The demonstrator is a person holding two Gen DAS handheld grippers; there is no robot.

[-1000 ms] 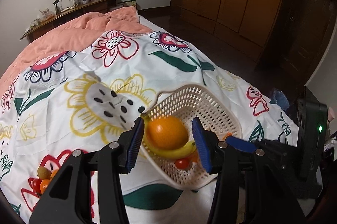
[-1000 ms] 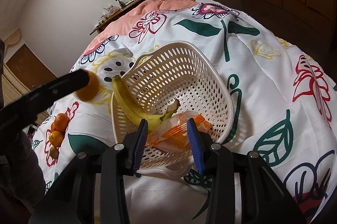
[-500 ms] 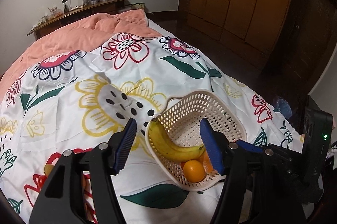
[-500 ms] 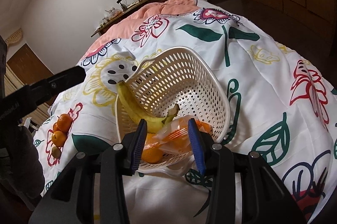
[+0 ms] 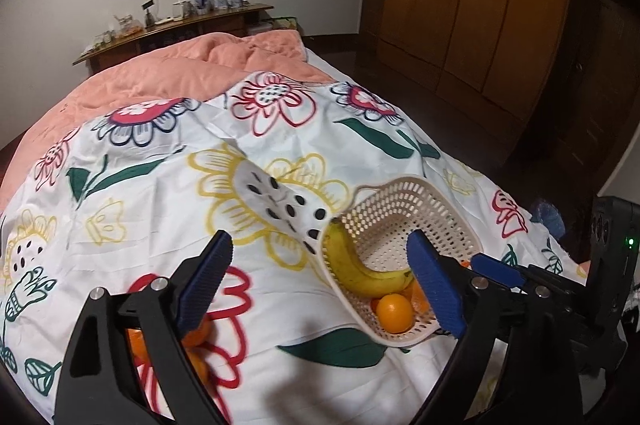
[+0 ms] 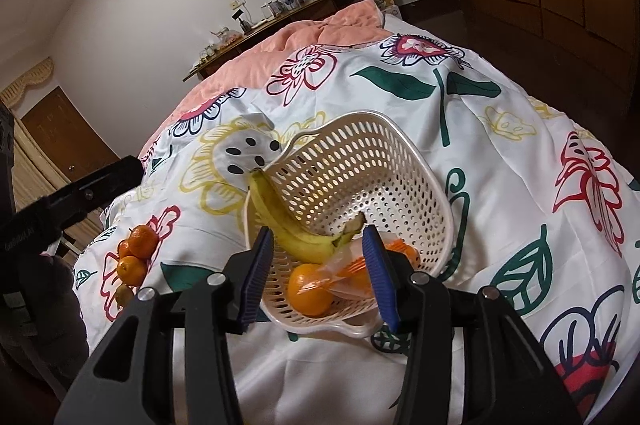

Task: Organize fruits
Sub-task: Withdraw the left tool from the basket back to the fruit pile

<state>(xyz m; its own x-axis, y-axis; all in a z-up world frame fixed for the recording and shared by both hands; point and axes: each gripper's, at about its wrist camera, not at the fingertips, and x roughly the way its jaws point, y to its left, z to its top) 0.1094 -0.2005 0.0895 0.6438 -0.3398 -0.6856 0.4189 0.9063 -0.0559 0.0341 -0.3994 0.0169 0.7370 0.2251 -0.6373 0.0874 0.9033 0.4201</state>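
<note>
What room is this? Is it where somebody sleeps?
Most likely a bedroom. A bed with a flowery sheet and a peach quilt, a wooden wardrobe, and a shelf of small things by the wall.

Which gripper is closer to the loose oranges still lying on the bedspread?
Left. The left gripper hangs right beside the loose oranges, its fingers empty and opening. The right gripper is over at the basket, fingers opening around its near rim.
</note>
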